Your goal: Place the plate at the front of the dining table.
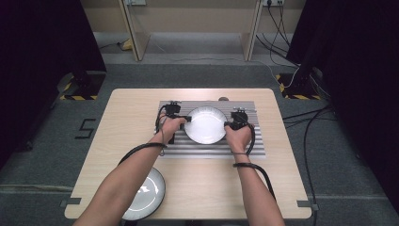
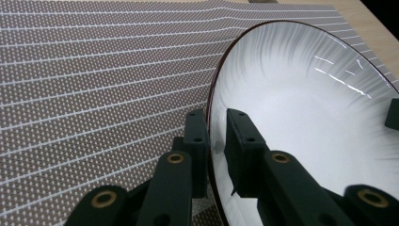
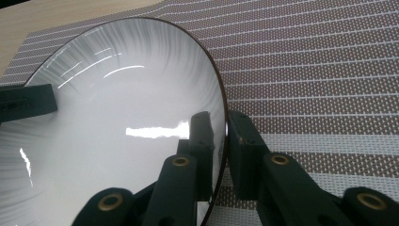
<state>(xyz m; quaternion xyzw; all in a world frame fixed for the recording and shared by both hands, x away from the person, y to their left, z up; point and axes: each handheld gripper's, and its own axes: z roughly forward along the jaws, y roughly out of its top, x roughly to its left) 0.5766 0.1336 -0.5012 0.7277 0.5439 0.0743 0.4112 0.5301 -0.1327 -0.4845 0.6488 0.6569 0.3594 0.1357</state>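
The high view looks forward and down from above the person's side, taking in the whole tabletop [image 1: 122, 108], with the striped mat [image 1: 254, 146] just past centre and floor beyond toward 12 o'clock. The left gripper view rides low and very close, looking along its own fingers [image 2: 197, 141] at the white plate [image 2: 306, 108], which spreads toward 3 o'clock, mat toward 10. The right gripper view sits equally close, its plate toward 9 o'clock, mat toward 2. All three views share the plate and mat.
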